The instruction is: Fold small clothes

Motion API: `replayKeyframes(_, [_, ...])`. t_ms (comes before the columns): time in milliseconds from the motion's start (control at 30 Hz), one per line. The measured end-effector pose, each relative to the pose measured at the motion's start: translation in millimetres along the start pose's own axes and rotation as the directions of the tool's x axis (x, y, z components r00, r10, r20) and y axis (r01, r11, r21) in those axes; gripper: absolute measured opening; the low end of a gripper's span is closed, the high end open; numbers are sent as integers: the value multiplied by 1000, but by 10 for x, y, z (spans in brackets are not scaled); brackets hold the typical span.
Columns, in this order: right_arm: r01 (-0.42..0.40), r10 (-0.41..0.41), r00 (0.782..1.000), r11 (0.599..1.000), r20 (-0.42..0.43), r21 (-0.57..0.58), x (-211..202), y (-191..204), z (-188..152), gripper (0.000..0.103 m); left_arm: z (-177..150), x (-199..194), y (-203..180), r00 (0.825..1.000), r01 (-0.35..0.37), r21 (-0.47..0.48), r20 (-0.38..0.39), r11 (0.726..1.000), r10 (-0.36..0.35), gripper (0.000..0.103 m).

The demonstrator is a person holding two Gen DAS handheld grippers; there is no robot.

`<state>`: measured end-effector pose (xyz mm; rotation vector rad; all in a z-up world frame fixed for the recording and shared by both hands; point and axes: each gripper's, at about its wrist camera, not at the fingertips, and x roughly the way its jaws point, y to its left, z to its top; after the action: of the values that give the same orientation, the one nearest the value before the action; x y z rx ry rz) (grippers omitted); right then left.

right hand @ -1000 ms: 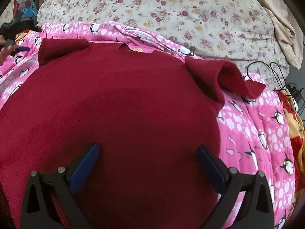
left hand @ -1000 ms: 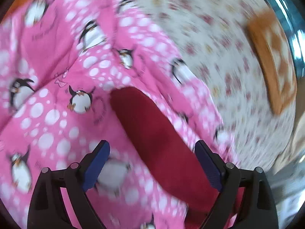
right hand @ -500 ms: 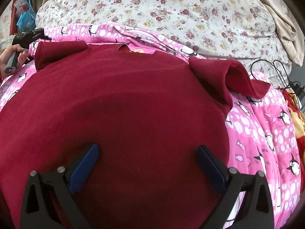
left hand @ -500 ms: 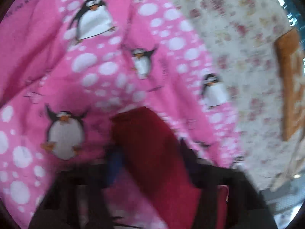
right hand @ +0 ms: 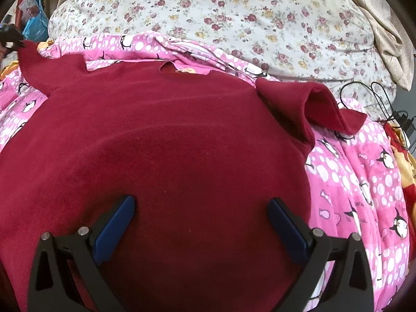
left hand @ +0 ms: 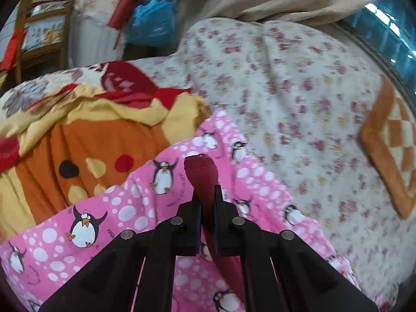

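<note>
A dark red sweater [right hand: 161, 143] lies spread on a pink penguin blanket [right hand: 364, 182], neck opening towards the far side. Its right sleeve [right hand: 312, 104] is bunched and folded near the shoulder. The left sleeve [left hand: 201, 174] is pinched between the jaws of my left gripper [left hand: 207, 195], which is shut on it and lifted above the blanket. In the right wrist view that same sleeve [right hand: 33, 62] rises towards the left gripper [right hand: 10, 39] at the far left edge. My right gripper [right hand: 200, 210] hovers open over the sweater's lower body, nothing between its fingers.
A floral quilt [right hand: 234, 18] lies beyond the blanket, with an orange checked cloth [left hand: 390, 140] on it. An orange and yellow cartoon blanket [left hand: 78, 140] sits left. Black cables [right hand: 377, 98] lie at the right. A wooden chair [left hand: 39, 33] and blue bag [left hand: 153, 23] stand behind.
My left gripper closed on the left sleeve's end and rose with it, tilting up so the room behind shows. The right gripper stayed where it was.
</note>
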<state>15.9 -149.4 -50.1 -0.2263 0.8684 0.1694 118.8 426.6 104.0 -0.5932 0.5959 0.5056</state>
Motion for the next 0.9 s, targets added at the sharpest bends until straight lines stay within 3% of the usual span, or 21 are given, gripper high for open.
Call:
replayKeyframes(100, [-18,18,1000,1000,-12,12,11,-22,3,103,-186,-120,-464,994,111,82,-15,990,-110,0])
replayKeyframes(200, [-46,47,999,998,-26,31,2,-71,14,103,-769,-318,-1087,957,286,192,-103,939,-271,0])
replayKeyframes(300, [-75,78,997,993,-26,89,-50,-183,34,103,-1584,-453,-1817,883,460,261,-237,848,-406,0])
replayKeyframes(333, [-71,73,997,992,-19,104,-63,-216,37,103,-1970,-490,-2089,843,522,264,-303,811,-444,0])
replayKeyframes(367, [-57,58,998,990,-4,128,-98,-268,35,103,-2218,-487,-2270,817,557,263,-348,788,-461,0])
replayKeyframes(433, [-32,28,999,984,29,175,-177,-385,33,103,-2818,-467,-2671,760,619,277,-447,734,-472,0])
replayKeyframes(533, [2,-15,998,972,54,236,-246,-546,29,103,-3382,-446,-3032,714,667,306,-522,679,-466,0])
replayKeyframes(567, [27,-42,998,967,54,255,-266,-600,20,103,-3552,-428,-3131,706,676,322,-542,663,-457,0])
replayKeyframes(633, [62,-78,996,958,45,280,-276,-671,2,103,-3786,-387,-3204,701,672,329,-571,664,-427,0])
replayKeyframes(700, [85,-104,994,946,43,313,-302,-742,-16,103,-3880,-296,-3200,679,671,307,-621,675,-393,2])
replayKeyframes(733, [88,-110,993,942,51,324,-319,-770,-16,103,-3923,-286,-3176,658,677,302,-657,671,-369,3])
replayKeyframes(800, [80,-119,988,936,94,343,-397,-812,12,102,-3934,-456,-3109,658,692,335,-657,639,-368,6])
replayKeyframes(900, [15,-93,977,930,194,368,-558,-880,63,102,-3838,-671,-2988,633,722,335,-673,606,-382,6])
